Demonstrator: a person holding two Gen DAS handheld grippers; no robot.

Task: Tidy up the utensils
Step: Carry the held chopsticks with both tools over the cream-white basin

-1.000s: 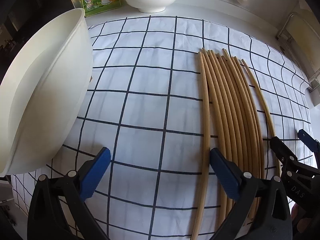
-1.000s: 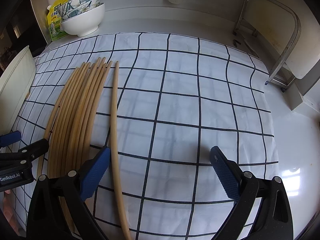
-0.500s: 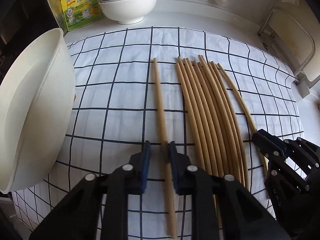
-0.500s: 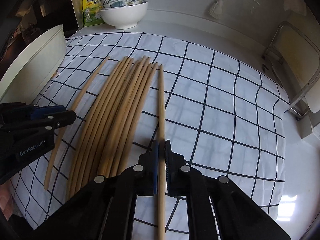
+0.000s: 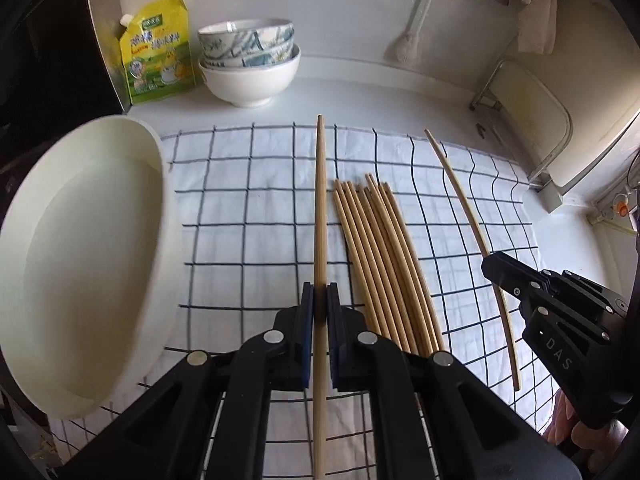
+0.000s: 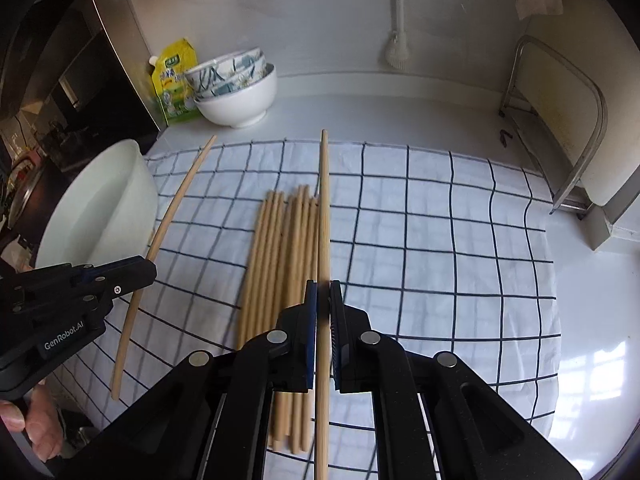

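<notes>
My left gripper (image 5: 320, 300) is shut on one wooden chopstick (image 5: 320, 208) and holds it above the checked cloth (image 5: 248, 240). My right gripper (image 6: 323, 300) is shut on another chopstick (image 6: 325, 208), also lifted. A bundle of several chopsticks (image 5: 384, 264) lies on the cloth between the two grippers; it also shows in the right wrist view (image 6: 280, 256). In the left wrist view the right gripper (image 5: 496, 270) holds its chopstick (image 5: 460, 188) at the right. In the right wrist view the left gripper (image 6: 144, 272) holds its chopstick (image 6: 176, 204) at the left.
A large white bowl (image 5: 160, 216) stands at the cloth's left edge. Stacked bowls (image 5: 250, 68) and a yellow pouch (image 5: 158, 48) stand at the back left. A metal rack (image 6: 560, 120) stands at the right. A brush (image 5: 404, 48) leans on the back wall.
Both grippers closed on a chopstick each about half a second ago and have since lifted them off the cloth, pulling back from the bundle.
</notes>
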